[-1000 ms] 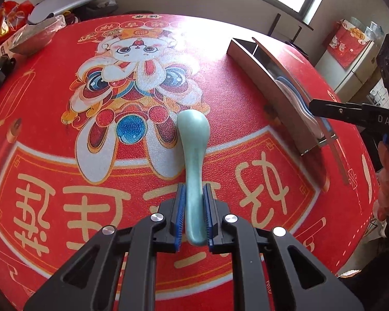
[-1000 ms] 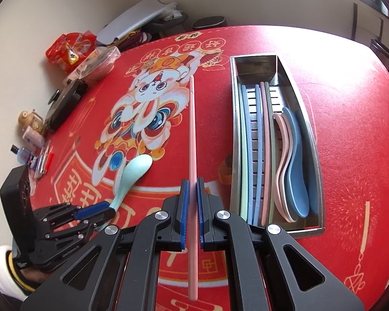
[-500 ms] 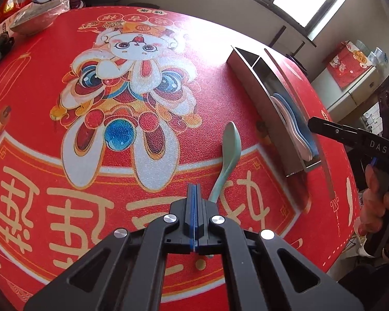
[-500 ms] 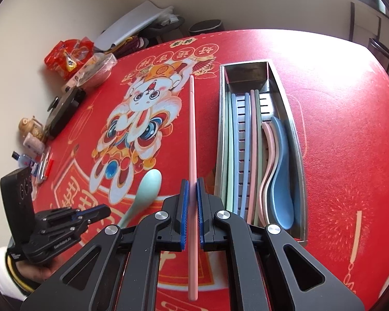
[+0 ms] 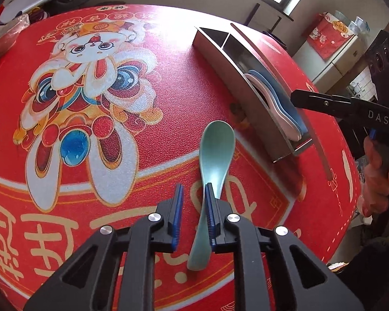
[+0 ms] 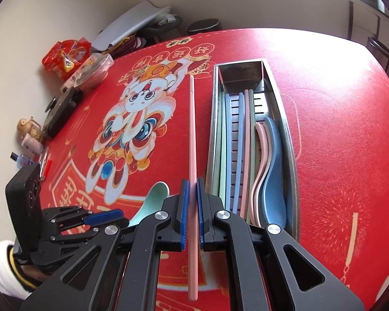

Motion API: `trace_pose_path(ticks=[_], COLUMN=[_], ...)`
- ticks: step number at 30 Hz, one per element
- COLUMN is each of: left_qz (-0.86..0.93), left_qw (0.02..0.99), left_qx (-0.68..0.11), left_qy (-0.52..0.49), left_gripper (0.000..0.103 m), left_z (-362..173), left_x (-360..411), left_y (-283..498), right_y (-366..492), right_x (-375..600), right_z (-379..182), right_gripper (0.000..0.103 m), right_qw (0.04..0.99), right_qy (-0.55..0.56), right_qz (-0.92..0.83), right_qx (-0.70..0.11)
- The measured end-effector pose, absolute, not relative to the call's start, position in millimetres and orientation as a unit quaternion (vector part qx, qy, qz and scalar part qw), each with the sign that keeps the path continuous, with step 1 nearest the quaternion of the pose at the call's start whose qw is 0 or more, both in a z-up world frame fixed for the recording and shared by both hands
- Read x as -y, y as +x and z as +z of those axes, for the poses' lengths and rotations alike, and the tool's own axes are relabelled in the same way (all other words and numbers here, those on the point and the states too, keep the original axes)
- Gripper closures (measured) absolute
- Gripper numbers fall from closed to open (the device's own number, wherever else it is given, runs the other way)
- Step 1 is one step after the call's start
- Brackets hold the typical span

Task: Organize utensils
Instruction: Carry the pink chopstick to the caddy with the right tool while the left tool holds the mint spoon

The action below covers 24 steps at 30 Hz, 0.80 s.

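On the far left edge of the red cloth sit a snack bag, a clear tub and a dark case, well apart from my work. My left gripper hangs low over the near part of the cloth with its jaws parted, a clear gap between the blue pads; the green spoon lies on the cloth with its handle running between them, close against the right pad, though I cannot tell if it touches, and its bowl points far and a little right. To the right of that, my right gripper is clamped on a pink chopstick, which runs straight away from me just left of the metal tray. Inside the tray, green, blue and pink chopsticks lie lengthwise on the slotted left side, and a pink spoon and blue spoon nest together on the right
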<state>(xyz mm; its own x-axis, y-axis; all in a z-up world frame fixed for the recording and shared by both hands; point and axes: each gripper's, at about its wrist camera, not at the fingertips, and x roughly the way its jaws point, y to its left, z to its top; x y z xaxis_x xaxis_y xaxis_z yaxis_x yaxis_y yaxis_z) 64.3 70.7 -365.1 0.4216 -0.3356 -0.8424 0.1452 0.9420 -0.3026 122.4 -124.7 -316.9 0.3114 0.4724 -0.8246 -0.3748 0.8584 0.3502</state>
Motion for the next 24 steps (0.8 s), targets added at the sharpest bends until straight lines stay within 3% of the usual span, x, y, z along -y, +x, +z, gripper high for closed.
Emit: trace_pose_path(ticks=[5,9,15,17,19,24], left_qz=[-0.149,-0.155,-0.163,-0.163,-0.166,-0.159], left_qw=[0.836,0.830,0.815,0.818,0.815,0.827], left_qx=[-0.520,-0.522,-0.544,-0.539,-0.543,-0.528], left_qy=[-0.097,-0.118,-0.116,-0.115,-0.119,-0.112], left_gripper=[0.086,0.077,0.077,0.079,0.090,0.091], left_z=[-364,-363,-377,-377,-377,-370], left_x=[-69,-73,-66,-64,-62,-61], left_y=[60,59,59,60,61,59], right_y=[123,123,121,121,121,122], right_x=[128,129,132,134,136,141], right_z=[-316,-315,-314,-314,-314,-312], right_gripper=[0.097,0.097,0.097,0.097,0.097,0.097], right_qw=[0.811,0.812,0.814,0.815,0.815,0.818], right_qy=[0.050,0.051,0.051,0.052,0.053,0.057], right_qz=[0.258,0.257,0.255,0.252,0.250,0.244], right_qx=[-0.523,-0.522,-0.519,-0.519,-0.520,-0.518])
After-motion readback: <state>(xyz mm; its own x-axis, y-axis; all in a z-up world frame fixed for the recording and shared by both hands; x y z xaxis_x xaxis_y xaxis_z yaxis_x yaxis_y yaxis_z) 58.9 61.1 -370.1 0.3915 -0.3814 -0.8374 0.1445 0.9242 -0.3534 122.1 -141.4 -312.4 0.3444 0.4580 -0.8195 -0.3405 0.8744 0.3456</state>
